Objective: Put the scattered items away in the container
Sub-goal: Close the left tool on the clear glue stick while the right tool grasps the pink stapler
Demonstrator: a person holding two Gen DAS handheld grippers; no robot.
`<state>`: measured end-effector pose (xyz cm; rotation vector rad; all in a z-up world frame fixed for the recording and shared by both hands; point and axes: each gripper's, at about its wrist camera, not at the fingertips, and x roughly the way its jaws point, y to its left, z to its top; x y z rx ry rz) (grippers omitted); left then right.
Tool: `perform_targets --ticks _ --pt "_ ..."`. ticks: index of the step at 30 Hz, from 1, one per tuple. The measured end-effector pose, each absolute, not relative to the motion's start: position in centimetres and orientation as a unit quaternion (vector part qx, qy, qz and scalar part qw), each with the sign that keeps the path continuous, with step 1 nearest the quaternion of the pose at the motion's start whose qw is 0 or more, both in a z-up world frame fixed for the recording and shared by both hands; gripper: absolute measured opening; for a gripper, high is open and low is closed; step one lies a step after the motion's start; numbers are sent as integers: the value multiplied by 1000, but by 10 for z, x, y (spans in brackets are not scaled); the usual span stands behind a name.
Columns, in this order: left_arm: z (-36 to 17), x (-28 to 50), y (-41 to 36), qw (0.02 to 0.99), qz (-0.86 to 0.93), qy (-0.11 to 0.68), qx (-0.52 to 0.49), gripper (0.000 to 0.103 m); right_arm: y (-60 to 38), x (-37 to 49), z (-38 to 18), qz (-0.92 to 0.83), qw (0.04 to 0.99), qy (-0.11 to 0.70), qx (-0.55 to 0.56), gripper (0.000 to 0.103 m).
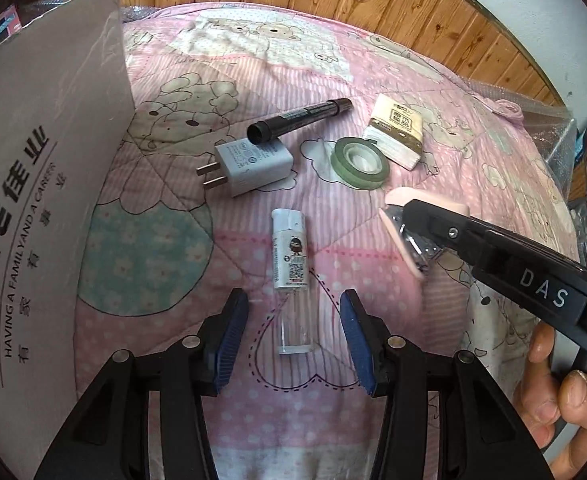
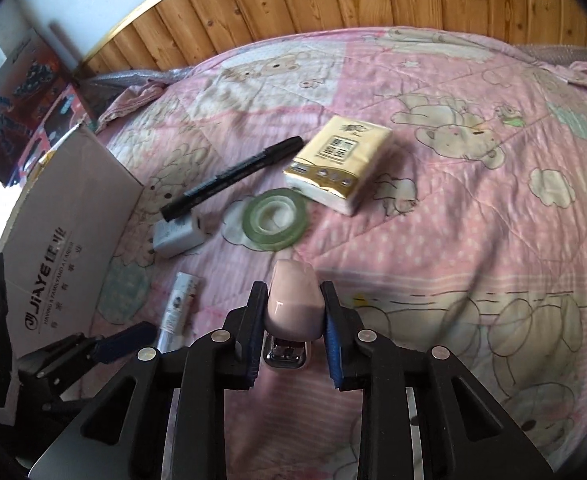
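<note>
My right gripper (image 2: 292, 304) is shut on a pink stapler (image 2: 291, 300), lifted off the pink quilt; from the left wrist view the stapler (image 1: 403, 236) juts from that gripper (image 1: 407, 224) at the right. My left gripper (image 1: 293, 320) is open, its blue pads either side of a small white-capped clear bottle (image 1: 291, 272) lying on the quilt. Beyond lie a white plug adapter (image 1: 249, 164), a black marker (image 1: 297, 119), a green tape roll (image 1: 359, 160) and a tissue pack (image 1: 397, 132). The cardboard box (image 1: 41, 184) stands at the left.
A wooden plank wall (image 2: 333, 4) runs behind the bed. Printed boxes (image 2: 21, 96) stand at the far left beyond the carton. A hand (image 1: 561, 392) holds the right gripper's handle. Bare quilt (image 2: 473, 208) stretches to the right of the items.
</note>
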<state>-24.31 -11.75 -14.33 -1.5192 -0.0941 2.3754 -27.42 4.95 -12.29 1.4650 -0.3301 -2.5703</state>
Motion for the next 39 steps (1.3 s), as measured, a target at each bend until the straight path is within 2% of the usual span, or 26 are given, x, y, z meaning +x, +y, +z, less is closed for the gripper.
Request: perform_targets --ticks 2,3,4,6,8,17,26,27,33,35,37,38,39 --pt "-145 -244 -113 156 837 -20 -524 53 50 -271 -130 -857 82 -108 497 28" --pt "-145 -245 -110 154 839 -15 -521 49 47 -270 -134 -855 86 -103 500 29" --pt "-146 -245 -110 151 842 -8 -519 45 45 -270 -137 -855 86 -100 501 29" --pt "-145 -249 -110 146 843 3 -517 28 44 -267 -138 -859 82 -95 496 29" --pt "-143 -254 -119 155 837 -20 -524 20 48 -267 -137 -857 79 -110 496 28" --pt "-121 -247 -121 173 836 -44 -518 20 57 -247 -127 -849 78 -164 495 28" --pt "-111 -227 -114 172 832 -30 -527 20 65 -218 -121 -841 72 -205 496 28" --pt "-109 -226 -113 172 831 -29 -528 20 66 -214 -119 -841 71 -206 495 15" --pt "-92 -211 -111 177 835 -26 -520 20 60 -199 -110 -843 73 -187 498 15" --pt "-89 -207 -112 178 837 -27 -516 20 57 -195 -109 -847 73 -177 495 17" --pt "-88 -203 -114 179 837 -28 -516 20 53 -191 -111 -848 76 -159 501 25" --pt "-88 -200 -116 179 837 -29 -516 20 52 -189 -114 -846 74 -155 504 37" --pt "-89 -198 -117 180 836 -31 -518 20 50 -187 -117 -846 71 -150 507 44"
